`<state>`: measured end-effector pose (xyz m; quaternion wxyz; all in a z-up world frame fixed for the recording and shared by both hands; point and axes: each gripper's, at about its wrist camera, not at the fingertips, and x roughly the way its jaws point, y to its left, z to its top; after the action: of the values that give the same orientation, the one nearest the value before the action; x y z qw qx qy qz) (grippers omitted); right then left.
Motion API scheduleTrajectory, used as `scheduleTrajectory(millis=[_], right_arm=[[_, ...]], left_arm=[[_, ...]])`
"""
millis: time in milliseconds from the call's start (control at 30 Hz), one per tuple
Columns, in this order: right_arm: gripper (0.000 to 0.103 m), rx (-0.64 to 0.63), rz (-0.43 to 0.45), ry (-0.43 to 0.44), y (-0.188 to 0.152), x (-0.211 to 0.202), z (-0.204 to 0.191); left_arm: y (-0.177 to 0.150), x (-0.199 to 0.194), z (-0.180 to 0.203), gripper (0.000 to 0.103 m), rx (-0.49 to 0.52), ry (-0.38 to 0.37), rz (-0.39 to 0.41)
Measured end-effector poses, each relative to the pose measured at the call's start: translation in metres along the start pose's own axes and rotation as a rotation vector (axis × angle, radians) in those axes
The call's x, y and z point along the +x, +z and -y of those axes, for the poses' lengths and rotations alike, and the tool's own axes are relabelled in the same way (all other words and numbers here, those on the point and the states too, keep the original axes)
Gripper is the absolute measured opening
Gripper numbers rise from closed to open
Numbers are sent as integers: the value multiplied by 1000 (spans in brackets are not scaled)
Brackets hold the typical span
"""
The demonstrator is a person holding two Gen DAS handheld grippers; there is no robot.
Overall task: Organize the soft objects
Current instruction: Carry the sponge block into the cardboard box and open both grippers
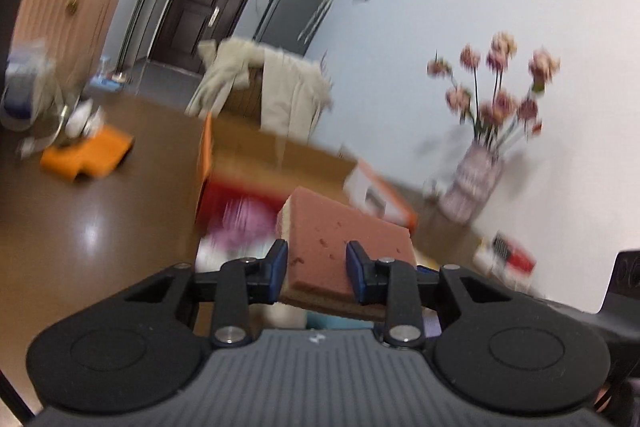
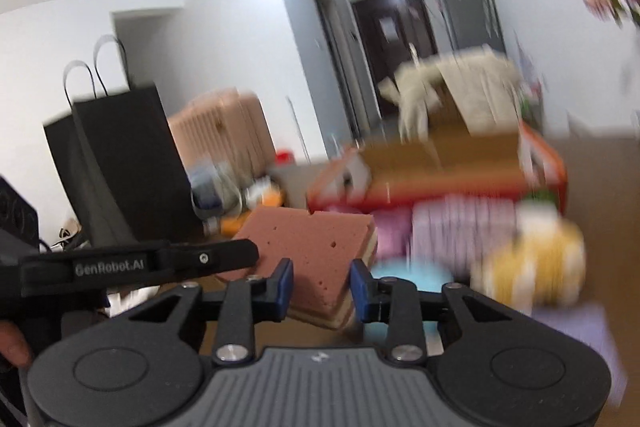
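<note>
We grip pink sponge (image 1: 340,247) in left gripper (image 1: 317,269), blue pads clamped on its near edge, sponge lifted over open cardboard box (image 1: 280,155). We pinch its other end (image 2: 308,247) in right gripper (image 2: 321,289). Box (image 2: 440,163) behind; yellow plush toy (image 2: 536,267) at right, blurred.

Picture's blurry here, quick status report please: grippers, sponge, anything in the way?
Left gripper and right gripper both clamped on one pink sponge. Sponge lifted, facing the open box. Nothing blocking.
</note>
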<state>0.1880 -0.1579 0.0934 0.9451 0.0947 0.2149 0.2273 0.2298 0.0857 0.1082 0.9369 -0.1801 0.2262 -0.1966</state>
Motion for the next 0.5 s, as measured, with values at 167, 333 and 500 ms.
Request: scheduleTrajectory(millis=[167,333,500], right_arm=[[28,-27,45,31,92,51,28],[28,22,-62,19,168,151,71],[27,68,-192,-37,170,267,120]], left_arm=[[82,63,-2,32,-25,32,52],[139,166,-30,32,-79,110,-13],[140,257,-60,32,-73,261,-132]])
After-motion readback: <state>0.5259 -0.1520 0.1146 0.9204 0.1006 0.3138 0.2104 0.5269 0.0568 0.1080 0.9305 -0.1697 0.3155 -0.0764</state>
